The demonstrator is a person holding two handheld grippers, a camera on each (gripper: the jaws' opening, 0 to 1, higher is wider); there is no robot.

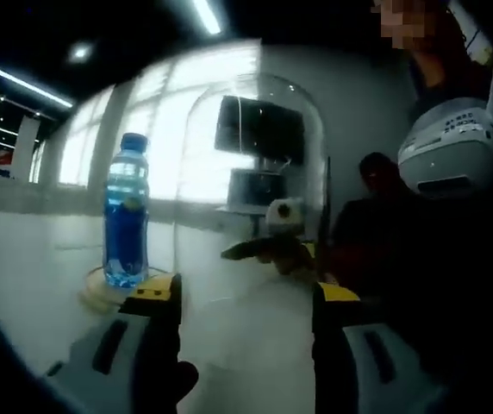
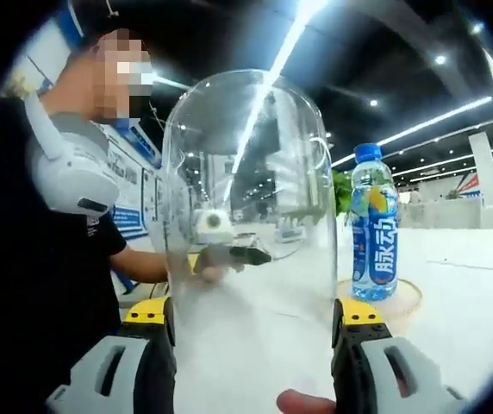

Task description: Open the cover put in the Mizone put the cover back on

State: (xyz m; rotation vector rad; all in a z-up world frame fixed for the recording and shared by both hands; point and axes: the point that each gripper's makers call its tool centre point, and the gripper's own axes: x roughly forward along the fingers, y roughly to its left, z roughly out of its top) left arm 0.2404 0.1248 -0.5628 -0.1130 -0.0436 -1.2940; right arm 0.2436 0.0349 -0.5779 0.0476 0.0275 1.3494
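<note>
While both grippers (image 1: pixel 246 302) (image 2: pixel 255 319) stood spread around the clear glass dome cover (image 2: pixel 248 198), lifted beside the blue Mizone bottle (image 2: pixel 374 224) on its wooden base (image 2: pixel 406 302), it looked rigid, slippery, fragile; hold low on its walls.

Left gripper (image 1: pixel 246 297) and right gripper (image 2: pixel 255 312), jaws apart.

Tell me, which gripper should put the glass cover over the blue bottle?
Probably the right gripper: the glass cover stands close between its jaws, with the bottle just beside it. From the left gripper the cover looks farther off.
</note>
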